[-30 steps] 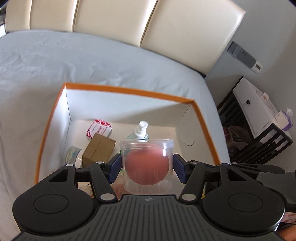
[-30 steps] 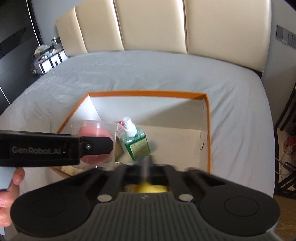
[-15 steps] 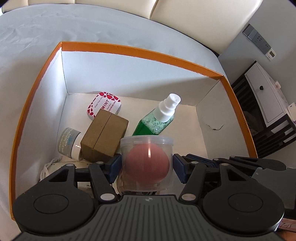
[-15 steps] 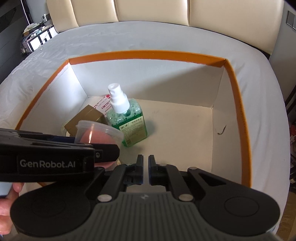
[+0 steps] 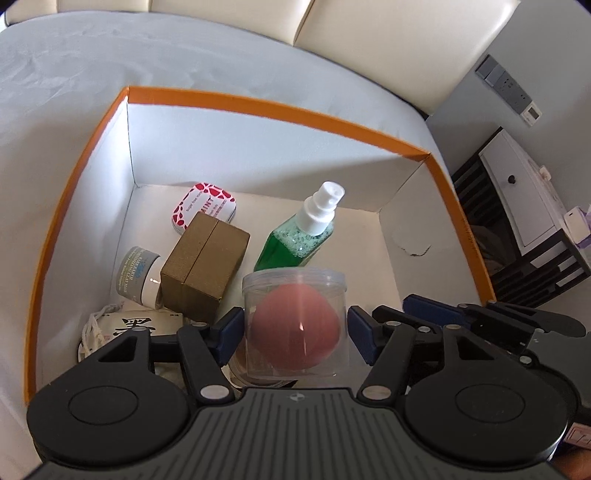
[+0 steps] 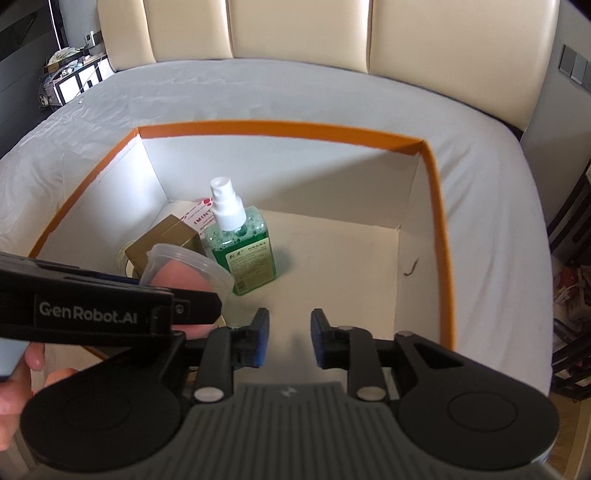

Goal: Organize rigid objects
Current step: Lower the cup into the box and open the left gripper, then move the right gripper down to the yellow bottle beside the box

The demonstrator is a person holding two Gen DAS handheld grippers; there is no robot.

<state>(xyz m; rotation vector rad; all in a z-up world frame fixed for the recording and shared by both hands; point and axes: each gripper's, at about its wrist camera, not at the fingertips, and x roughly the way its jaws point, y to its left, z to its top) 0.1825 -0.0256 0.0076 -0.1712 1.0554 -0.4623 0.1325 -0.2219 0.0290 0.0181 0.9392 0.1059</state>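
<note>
A clear plastic jar with a pink sponge (image 5: 295,325) sits between the blue pads of my left gripper (image 5: 294,334), inside the orange-rimmed white box (image 5: 280,110). The pads look just off the jar's sides, so I cannot tell if they still grip it. The jar also shows in the right wrist view (image 6: 188,269), behind the left gripper's arm. My right gripper (image 6: 286,341) is open and empty over the box's near right floor. The box holds a green spray bottle (image 5: 299,240), a brown box (image 5: 203,266), a mint tin (image 5: 203,210) and a cream jar (image 5: 138,273).
The box (image 6: 436,206) lies on a grey-sheeted bed with a cream headboard (image 6: 332,33). A white bag with black characters (image 5: 129,325) lies at the box's near left. A white-and-black nightstand (image 5: 524,206) stands to the right of the bed.
My left gripper has lowered the jar into the box and its pads have eased apart slightly. My right gripper has opened from shut and drawn back a little.
</note>
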